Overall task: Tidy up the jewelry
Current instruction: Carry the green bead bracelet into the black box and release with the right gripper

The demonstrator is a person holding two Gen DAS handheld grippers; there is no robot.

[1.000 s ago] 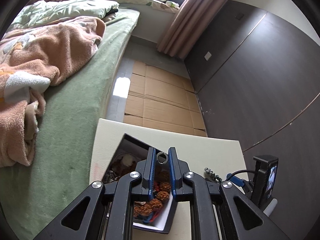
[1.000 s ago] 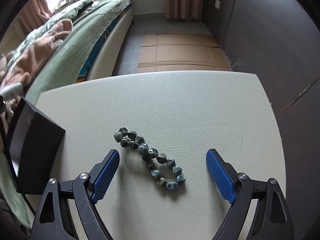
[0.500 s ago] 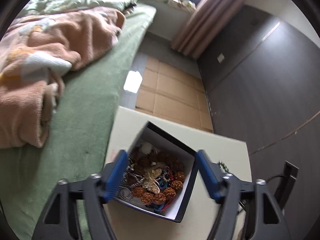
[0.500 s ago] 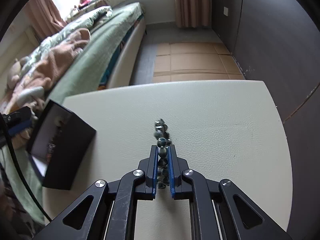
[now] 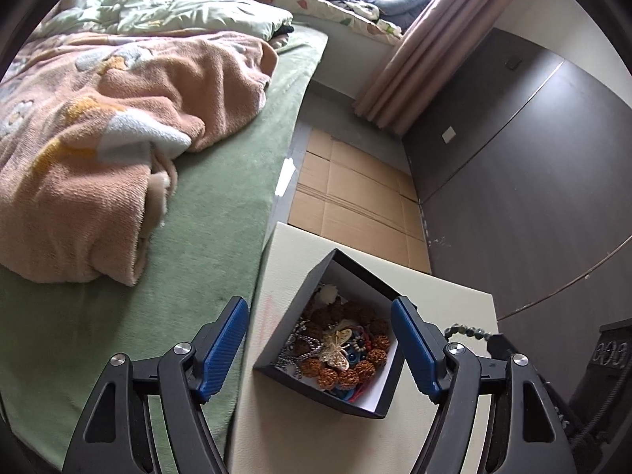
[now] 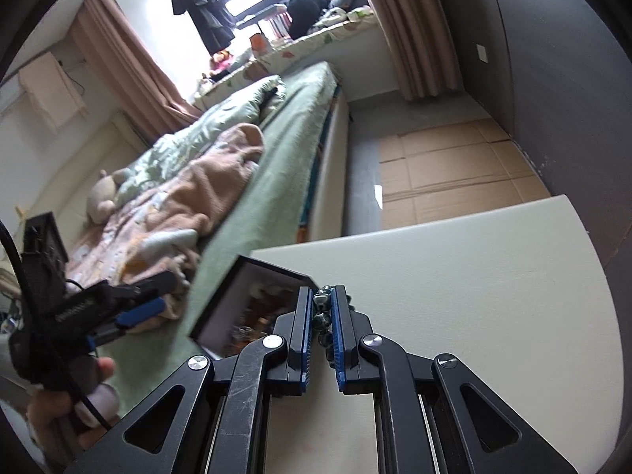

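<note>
Here the left tongs (image 5: 320, 345) stand wide apart above the black box (image 5: 357, 278), with nothing between the blue pads (image 5: 223, 341). The box sits on the cream surface (image 5: 292, 426), near the edge that adjoins the bed (image 5: 221, 213), and is open at the top. It contains brown seed beads, a pale butterfly ornament (image 5: 335, 349), silver chains and red and blue cords, all heaped together.

The right tongs (image 6: 320, 312) are closed on the grey-green bead bracelet (image 6: 322, 310); several beads show in the narrow gap between the pads, and the strand is clear of the surface (image 6: 474, 296). In the left wrist view, part of the same bracelet (image 5: 466, 331) appears just right of the left tongs' right finger. In the right wrist view the box (image 6: 252, 300) lies just left of the held bracelet, blurred. A hand (image 6: 67, 403) grips the left tool at lower left.
</note>
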